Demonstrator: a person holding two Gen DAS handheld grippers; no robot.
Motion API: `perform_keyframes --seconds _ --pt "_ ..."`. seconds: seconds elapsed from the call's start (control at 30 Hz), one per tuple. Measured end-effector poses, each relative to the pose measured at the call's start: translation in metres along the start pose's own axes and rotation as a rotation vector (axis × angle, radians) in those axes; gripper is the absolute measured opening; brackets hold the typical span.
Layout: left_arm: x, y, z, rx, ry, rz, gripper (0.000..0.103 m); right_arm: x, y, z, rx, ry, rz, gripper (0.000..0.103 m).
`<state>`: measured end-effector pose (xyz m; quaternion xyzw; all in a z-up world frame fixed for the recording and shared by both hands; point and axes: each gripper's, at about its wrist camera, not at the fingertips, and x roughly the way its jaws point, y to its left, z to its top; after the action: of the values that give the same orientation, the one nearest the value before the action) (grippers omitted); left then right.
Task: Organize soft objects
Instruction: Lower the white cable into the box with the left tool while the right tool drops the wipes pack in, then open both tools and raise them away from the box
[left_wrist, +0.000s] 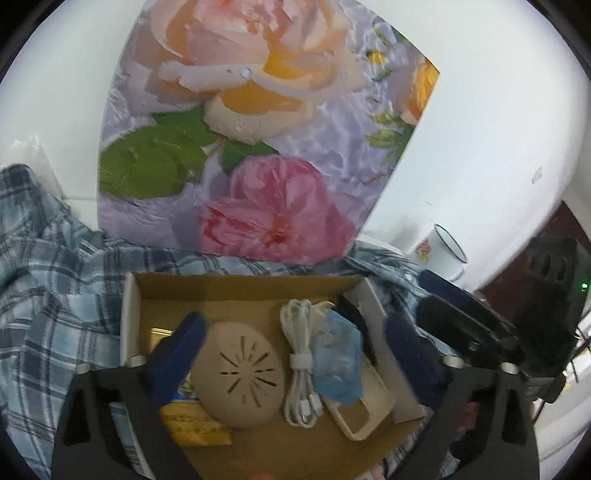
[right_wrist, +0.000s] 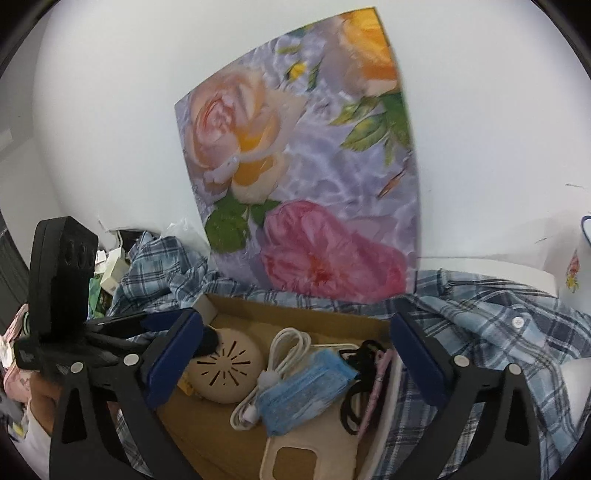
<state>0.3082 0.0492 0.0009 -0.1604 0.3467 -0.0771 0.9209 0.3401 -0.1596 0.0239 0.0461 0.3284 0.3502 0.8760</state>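
Both grippers hang over the cardboard box (left_wrist: 236, 291), jaws spread wide and holding nothing: the left gripper (left_wrist: 295, 350) and the right gripper (right_wrist: 295, 354). Inside the box, the blue face mask (right_wrist: 306, 391) lies on a beige phone case (right_wrist: 295, 458), just beside a coiled white cable (left_wrist: 299, 362) and a round beige pad (left_wrist: 238, 374). A yellow packet (left_wrist: 195, 424) carries print too blurred to read. A plaid shirt (right_wrist: 480, 332) surrounds the box.
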Motion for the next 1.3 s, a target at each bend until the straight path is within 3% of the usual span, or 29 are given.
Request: perform_keyframes --seconds 0.23,0.5,1.0,1.3 --pt "-0.005 -0.012 0.0 0.116 -0.037 0.086 0.103 -0.003 0.002 0.002 -0.014 0.003 -0.002 0.102" --pt "-0.014 -0.011 0.004 0.13 -0.046 0.121 0.103 -0.006 0.015 0.006 -0.062 0.005 -0.024 0.102" --pt "-0.052 -0.038 0.009 0.196 -0.115 0.094 0.103 -0.038 0.026 0.022 -0.085 -0.064 -0.02 0.102" --pt "-0.089 -0.056 0.016 0.241 -0.18 0.072 0.103 -0.08 0.044 0.037 -0.133 -0.145 -0.021 0.102"
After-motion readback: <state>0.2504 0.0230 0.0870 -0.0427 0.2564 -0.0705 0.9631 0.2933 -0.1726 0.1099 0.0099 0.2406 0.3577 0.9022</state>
